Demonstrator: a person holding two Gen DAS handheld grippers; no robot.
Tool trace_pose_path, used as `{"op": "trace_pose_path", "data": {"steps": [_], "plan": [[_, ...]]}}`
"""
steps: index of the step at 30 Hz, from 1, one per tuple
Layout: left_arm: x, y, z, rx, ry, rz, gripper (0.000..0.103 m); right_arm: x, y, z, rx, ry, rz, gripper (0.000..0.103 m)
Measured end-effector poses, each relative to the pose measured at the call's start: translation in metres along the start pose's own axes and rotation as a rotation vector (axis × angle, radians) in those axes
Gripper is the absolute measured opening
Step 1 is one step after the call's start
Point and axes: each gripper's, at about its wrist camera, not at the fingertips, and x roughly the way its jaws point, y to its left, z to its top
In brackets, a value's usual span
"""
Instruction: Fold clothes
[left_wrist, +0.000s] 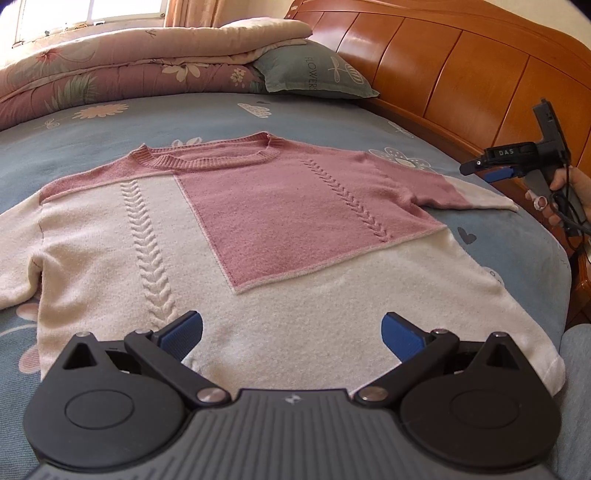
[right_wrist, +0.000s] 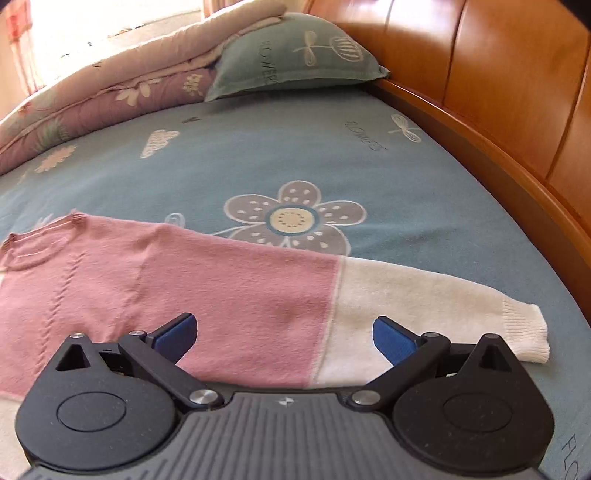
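Both hand-held grippers, left (left_wrist: 291, 338) and right (right_wrist: 285, 338), hover spread over a pink-and-cream cable-knit sweater (left_wrist: 229, 236) lying flat on the blue floral bedsheet (right_wrist: 314, 147), its sleeve near the bed's headboard edge.

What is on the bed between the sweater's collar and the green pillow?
Nothing: only bare blue bedsheet with flower prints lies between the sweater collar and the green pillow. The left wrist view shows the whole stretch.
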Motion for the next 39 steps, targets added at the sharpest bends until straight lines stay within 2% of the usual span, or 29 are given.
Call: {"op": "trace_pose_path", "data": {"steps": [3,10,15,16,18,20,24,27,31,35,39], "plan": [[0.003,0.001,0.001,0.006,0.012,0.02,0.102,-0.032,0.046,-0.016,-0.102,-0.015,0.079,0.103],[0.011,0.002,-0.005,0.018,0.051,0.074,0.102,-0.056,0.148,-0.084,-0.241,0.0,0.169,0.103],[0.004,0.004,-0.003,-0.001,0.037,0.037,0.102,-0.056,0.203,-0.138,-0.281,-0.034,0.228,0.103],[0.003,0.005,-0.002,-0.008,0.035,0.028,0.102,-0.053,0.209,-0.144,-0.273,-0.04,0.213,0.103],[0.005,0.007,-0.002,-0.023,0.043,0.03,0.102,-0.043,0.215,-0.151,-0.246,-0.051,0.164,0.103],[0.005,0.008,-0.001,-0.031,0.054,0.036,0.102,-0.035,0.212,-0.158,-0.17,-0.009,0.176,0.103],[0.002,0.01,0.001,-0.044,0.044,0.03,0.102,-0.057,0.208,-0.178,-0.12,-0.002,0.175,0.103],[0.002,0.011,0.003,-0.061,0.047,0.022,0.102,-0.076,0.208,-0.2,-0.128,0.015,0.163,0.103],[0.0,0.009,0.002,-0.059,0.044,0.014,0.102,-0.084,0.21,-0.219,-0.158,-0.011,0.124,0.103],[-0.007,0.011,0.003,-0.061,0.035,0.027,0.102,-0.088,0.204,-0.202,-0.126,-0.021,0.176,0.103],[-0.015,0.018,0.007,-0.077,0.014,0.028,0.102,-0.081,0.19,-0.157,-0.14,-0.108,0.174,0.103]]}}
